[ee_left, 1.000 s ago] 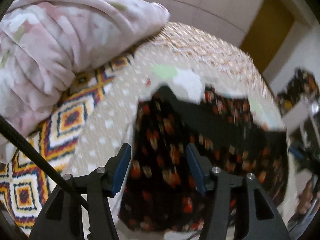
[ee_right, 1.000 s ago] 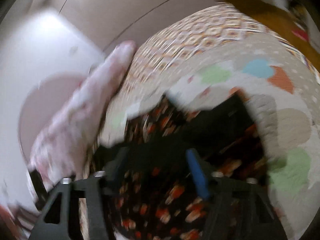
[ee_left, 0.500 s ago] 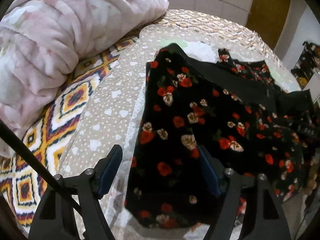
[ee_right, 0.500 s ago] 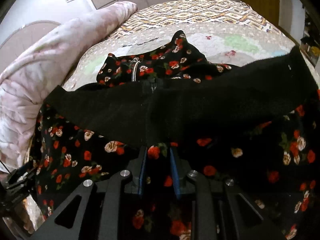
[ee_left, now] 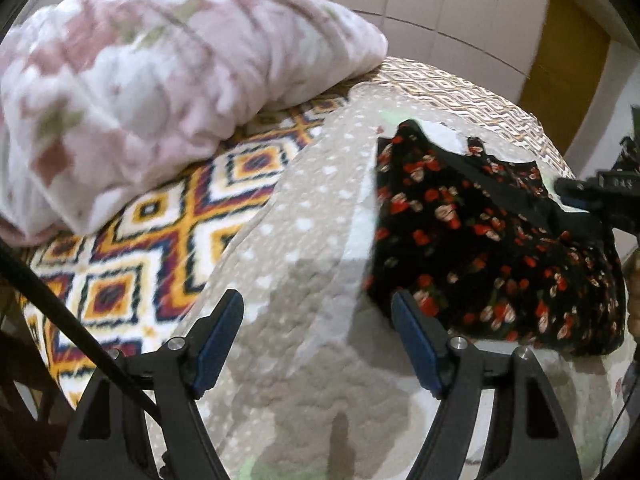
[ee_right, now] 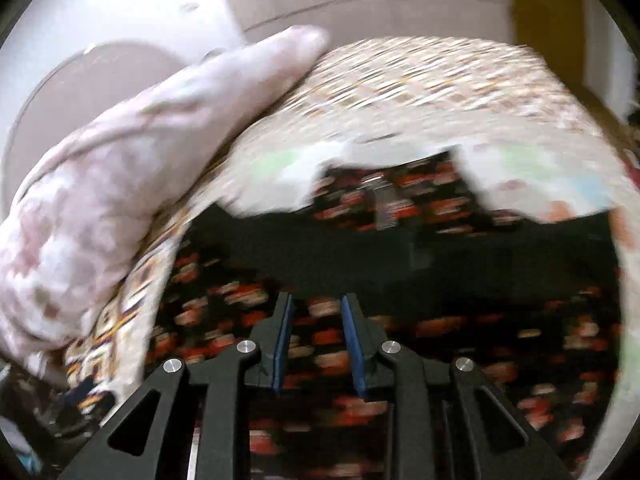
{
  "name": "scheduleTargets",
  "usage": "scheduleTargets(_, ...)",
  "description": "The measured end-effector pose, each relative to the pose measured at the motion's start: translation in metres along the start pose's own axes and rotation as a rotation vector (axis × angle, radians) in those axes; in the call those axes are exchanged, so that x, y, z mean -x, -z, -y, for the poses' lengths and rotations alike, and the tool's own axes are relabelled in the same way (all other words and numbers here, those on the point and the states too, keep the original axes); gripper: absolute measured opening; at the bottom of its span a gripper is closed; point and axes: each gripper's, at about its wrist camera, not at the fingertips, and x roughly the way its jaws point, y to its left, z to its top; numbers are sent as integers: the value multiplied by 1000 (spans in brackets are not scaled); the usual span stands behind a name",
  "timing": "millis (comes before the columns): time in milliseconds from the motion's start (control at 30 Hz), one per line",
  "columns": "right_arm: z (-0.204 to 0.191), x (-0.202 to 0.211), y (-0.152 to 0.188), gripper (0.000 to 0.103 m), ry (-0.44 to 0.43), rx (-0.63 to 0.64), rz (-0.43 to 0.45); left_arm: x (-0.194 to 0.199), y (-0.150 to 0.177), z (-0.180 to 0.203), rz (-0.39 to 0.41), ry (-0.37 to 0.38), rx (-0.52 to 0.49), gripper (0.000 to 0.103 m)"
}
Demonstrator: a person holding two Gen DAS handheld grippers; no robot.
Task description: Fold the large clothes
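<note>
Left gripper [ee_left: 316, 300]: released, jaws spread wide, nothing between the pads, poised over bare quilt [ee_left: 312, 220] just left of the dress [ee_left: 480, 240]. One blue pad close to the dress's near left corner, not touching it. Right gripper [ee_right: 317, 300]: over the dress [ee_right: 440, 340] itself, above its near half, jaws opening with a narrow gap. Floral cloth visible through that gap, none seen pinched, though heavy blur here. Dress lying flat on the quilt, black with red and white flowers. Plain black band across it, running from the dress's far left corner to its right side. Zip [ee_right: 384, 208] beyond that band, at the dress's far edge. Left of the dress, past the strip of quilt, a diamond-patterned cover [ee_left: 160, 240]. Further left of the dress and behind it, a bundled pink blanket [ee_left: 160, 80] on that cover. Far behind the dress, to the right, a yellow door [ee_left: 568, 60].
</note>
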Motion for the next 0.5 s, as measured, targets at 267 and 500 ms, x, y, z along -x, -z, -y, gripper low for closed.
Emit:
scheduleTargets(267, -105, -98, 12, 27, 4, 236, -135, -1, 19, -18, -15, -31, -16, 75)
scheduleTargets(500, -114, -134, 9, 30, 68, 245, -189, 2, 22, -23, -12, -38, -25, 75)
